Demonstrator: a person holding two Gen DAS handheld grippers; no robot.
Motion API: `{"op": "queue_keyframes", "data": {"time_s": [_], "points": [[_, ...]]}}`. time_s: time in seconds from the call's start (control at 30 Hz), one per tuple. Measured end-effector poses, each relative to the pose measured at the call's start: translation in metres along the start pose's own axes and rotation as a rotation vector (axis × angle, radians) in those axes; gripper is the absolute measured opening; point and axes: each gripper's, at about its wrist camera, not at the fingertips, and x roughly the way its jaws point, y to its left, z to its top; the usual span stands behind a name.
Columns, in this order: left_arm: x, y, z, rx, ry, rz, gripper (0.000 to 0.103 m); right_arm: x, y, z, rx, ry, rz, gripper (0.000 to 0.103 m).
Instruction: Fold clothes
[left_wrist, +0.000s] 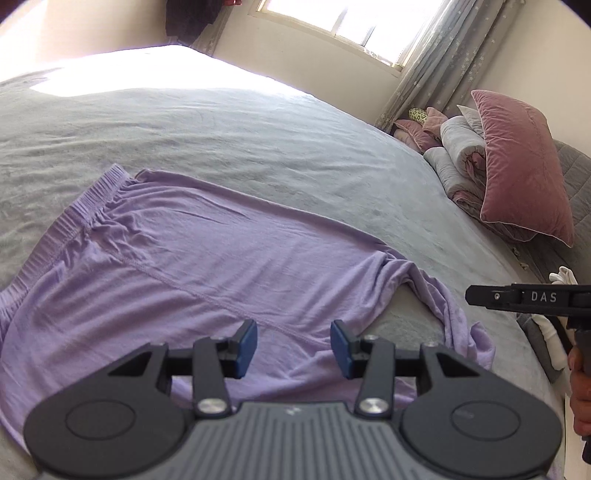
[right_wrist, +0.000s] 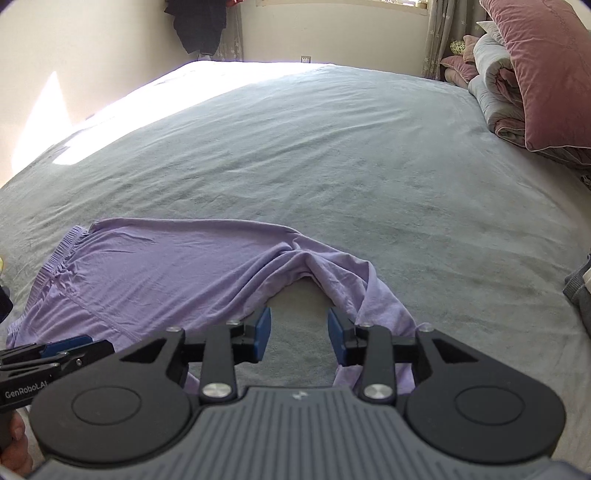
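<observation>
Lilac trousers (left_wrist: 177, 258) lie spread on a grey bed (left_wrist: 221, 140), elastic waistband (left_wrist: 85, 203) at the left, legs running right and bunched at the near right. My left gripper (left_wrist: 293, 349) is open and empty just above the near thigh fabric. In the right wrist view the trousers (right_wrist: 166, 266) lie ahead, and my right gripper (right_wrist: 299, 338) is open and empty over the bare sheet between the two legs, its right finger (right_wrist: 338, 341) close to the crumpled near leg (right_wrist: 376, 295). The right gripper also shows at the left wrist view's right edge (left_wrist: 471, 295).
Pink pillows (left_wrist: 521, 162) and rolled grey bedding (left_wrist: 461, 155) are stacked at the bed's right end, below a window with curtains (left_wrist: 436, 55). Dark clothing (right_wrist: 199, 26) hangs on the far wall. Sunlight falls on the bed's far left. A grey item (right_wrist: 580, 291) lies at the right edge.
</observation>
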Motion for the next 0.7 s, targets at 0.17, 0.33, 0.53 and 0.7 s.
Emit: {"op": "queue_keyframes", "data": {"time_s": [0.17, 0.33, 0.53, 0.7], "points": [[0.016, 0.039, 0.041, 0.018, -0.023, 0.132, 0.044, 0.037, -0.021, 0.018, 0.042, -0.012, 0.073, 0.038], [0.029, 0.084, 0.084, -0.031, -0.048, 0.236, 0.044, 0.065, -0.038, 0.044, 0.02, -0.02, 0.088, 0.038], [0.044, 0.116, 0.108, -0.05, -0.055, 0.316, 0.044, 0.098, -0.047, 0.067, 0.005, -0.013, 0.117, 0.038], [0.067, 0.126, 0.113, -0.093, -0.021, 0.298, 0.042, 0.124, -0.038, 0.07, -0.018, 0.024, 0.178, 0.038]]}}
